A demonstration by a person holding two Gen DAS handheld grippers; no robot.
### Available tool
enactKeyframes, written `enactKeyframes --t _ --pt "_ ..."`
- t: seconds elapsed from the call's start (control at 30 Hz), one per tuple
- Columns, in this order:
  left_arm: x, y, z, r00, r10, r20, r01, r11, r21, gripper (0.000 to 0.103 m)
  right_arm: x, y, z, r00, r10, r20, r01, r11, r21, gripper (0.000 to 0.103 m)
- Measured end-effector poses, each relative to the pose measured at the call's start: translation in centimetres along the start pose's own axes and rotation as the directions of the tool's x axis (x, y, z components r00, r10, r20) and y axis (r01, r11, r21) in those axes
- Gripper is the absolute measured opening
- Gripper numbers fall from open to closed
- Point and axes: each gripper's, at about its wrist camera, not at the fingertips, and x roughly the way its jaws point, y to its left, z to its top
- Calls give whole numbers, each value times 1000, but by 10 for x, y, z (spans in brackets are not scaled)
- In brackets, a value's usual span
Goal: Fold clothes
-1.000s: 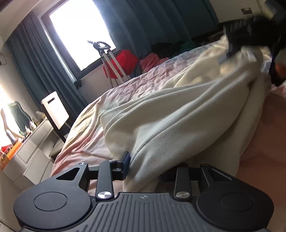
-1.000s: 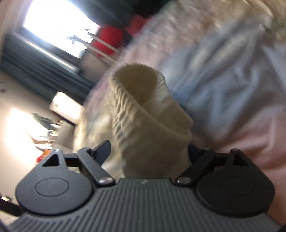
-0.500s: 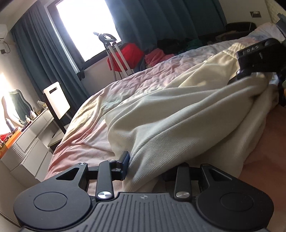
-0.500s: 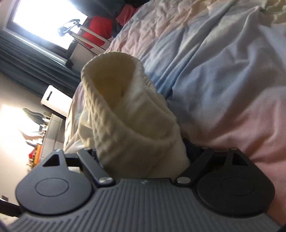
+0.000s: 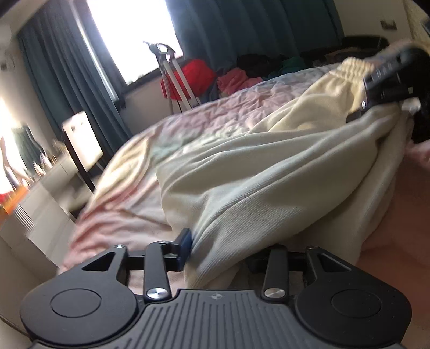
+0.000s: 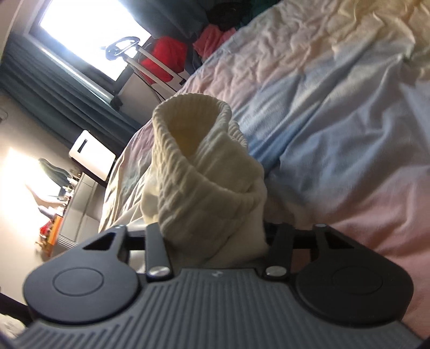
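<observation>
left tool (image 5: 215,249) clenched on a bunched edge of the cream knit garment (image 5: 268,171) — blue-padded finger (image 5: 185,241) pressed against the fabric on one side, the other finger hidden under the cloth. garment lies stretched across the bed (image 5: 193,128), running from the left tool up to the far right, where the right tool (image 5: 387,80) shows as a dark blurred shape at the garment's ribbed end. bedcover is crumpled, pastel pink, yellow and blue.

right wrist view: right tool (image 6: 215,236) grasping the ribbed cuff (image 6: 193,150) of the same garment, the cuff standing up as an open tube between its fingers, fabric covering the fingertips. rest of the cloth trails down to the left onto the bed (image 6: 336,120).

background — bright window (image 5: 129,35) with dark teal curtains (image 5: 242,24), white folding rack (image 5: 174,77) with a red item (image 5: 196,72) behind it, pile of clothes (image 5: 242,75) at the far bed edge, white chair back (image 5: 82,139), dresser (image 5: 40,193) with clutter at left. left view is somewhat motion-blurred.
</observation>
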Motion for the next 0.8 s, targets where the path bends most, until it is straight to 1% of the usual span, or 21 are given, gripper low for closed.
enactKeyframes --t 0.03,0.07,0.1,0.13,0.17,0.2,0.23,0.27,0.3,0.33,0.37,0.43,0.47,0.5,0.57,0.6,0.67,0.7,0.73,0.8 --pt "-6 10 1 999 -50 -1 50 997 -63 59 -2 2 0 1000 -6 8 7 1000 -12 44" --pt "-12 20 2 995 -104 8 104 986 -129 62 -4 4 0 1000 -11 15 12 1000 -20 43" --pt "-18 31 2 987 -158 28 160 968 -193 69 -5 6 0 1000 -16 21 16 1000 -23 43" --pt "-23 41 2 976 -211 55 218 942 -255 76 -6 8 0 999 -20 25 20 999 -25 43" --pt "-26 52 1 964 -254 85 267 909 -319 79 -6 10 1 999 -25 30 25 999 -29 43" --pt "-28 63 1 950 -291 118 314 869 -384 82 -6 13 0 999 -33 33 34 999 -39 43" --pt "-26 75 -1 935 -322 148 353 817 -456 83 -6 16 -1 998 -42 38 44 998 -50 43" --pt "-21 86 -2 924 -342 169 378 764 -523 84 -7 17 -2 998 -48 42 50 997 -56 43" --pt "-14 95 -5 923 -341 176 376 714 -590 85 -8 18 -2 998 -50 44 52 997 -55 43" --pt "-6 104 -9 926 -333 178 364 662 -655 85 -8 18 -1 998 -49 45 52 997 -51 43" --pt "1 110 -12 940 -303 160 324 632 -704 85 -7 17 -1 998 -49 45 51 998 -46 43" --pt "19 118 -20 964 -248 99 231 587 -776 85 -6 17 0 998 -50 45 52 998 -42 43" --pt "29 120 -24 963 -261 70 210 560 -802 84 -6 17 0 998 -50 45 52 998 -41 43" --pt "39 122 -28 957 -288 44 197 530 -825 84 -5 16 1 998 -51 45 53 998 -39 43" --pt "54 122 -35 933 -358 47 218 456 -863 84 -5 16 -1 998 -53 44 55 998 -37 43" --pt "56 122 -36 926 -374 49 225 443 -868 84 -5 15 -1 998 -54 42 56 998 -35 43" --pt "55 121 -33 919 -391 50 233 438 -868 83 -3 13 0 998 -56 37 57 998 -28 43" --pt "55 120 -32 913 -406 53 243 432 -868 82 -3 11 0 998 -56 32 57 998 -23 43" --pt "55 119 -33 895 -440 70 269 408 -872 82 -2 11 -1 998 -56 29 57 998 -20 43" --pt "58 117 -36 870 -485 90 296 366 -883 84 -2 11 -2 998 -49 30 50 999 -17 43"
